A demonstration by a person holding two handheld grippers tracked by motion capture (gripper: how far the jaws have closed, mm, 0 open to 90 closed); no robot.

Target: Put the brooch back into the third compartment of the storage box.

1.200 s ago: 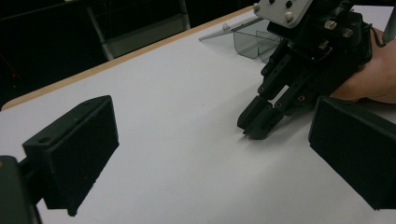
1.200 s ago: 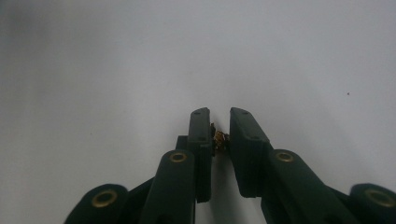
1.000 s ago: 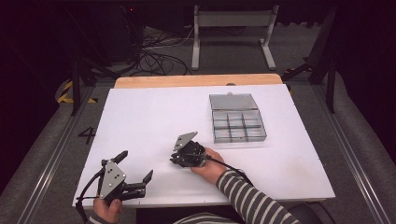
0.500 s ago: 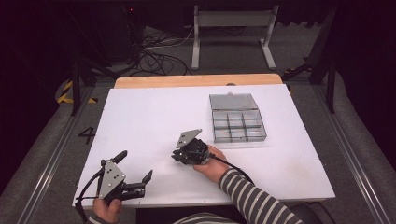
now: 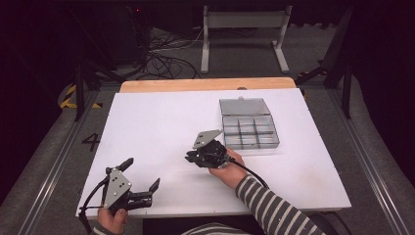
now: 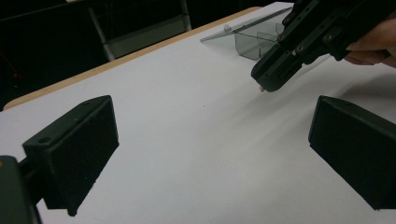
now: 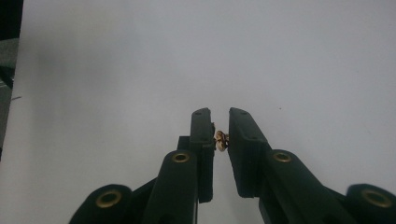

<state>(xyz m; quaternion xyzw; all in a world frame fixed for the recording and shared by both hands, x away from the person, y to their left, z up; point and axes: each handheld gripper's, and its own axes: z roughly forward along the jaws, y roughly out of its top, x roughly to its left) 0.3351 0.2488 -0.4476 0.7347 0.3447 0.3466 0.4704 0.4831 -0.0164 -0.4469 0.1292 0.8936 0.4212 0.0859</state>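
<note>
A person's right hand holds my right gripper [image 5: 189,157] just above the middle of the white table [image 5: 156,122], pointing left. Its jaws are shut on a tiny brass part [image 7: 220,140], pinched between the pads a little behind the tips; in the right gripper view the gripper [image 7: 219,114] hangs over bare white surface. The left gripper view shows that gripper's tip [image 6: 267,81] with the brass speck under it. My left gripper [image 5: 142,174] rests at the table's near left corner, jaws wide open with nothing between them [image 6: 210,140].
A clear plastic compartment box [image 5: 249,131] with its lid tipped back sits right of centre, just beyond the right hand; it also appears in the left gripper view [image 6: 254,39]. A wooden strip [image 5: 205,84] runs along the far edge. Cables and a metal stand lie beyond.
The right gripper has lifted a little and drifted right, toward the compartment box, still pinching the brass part. The left gripper has stayed where it was.
</note>
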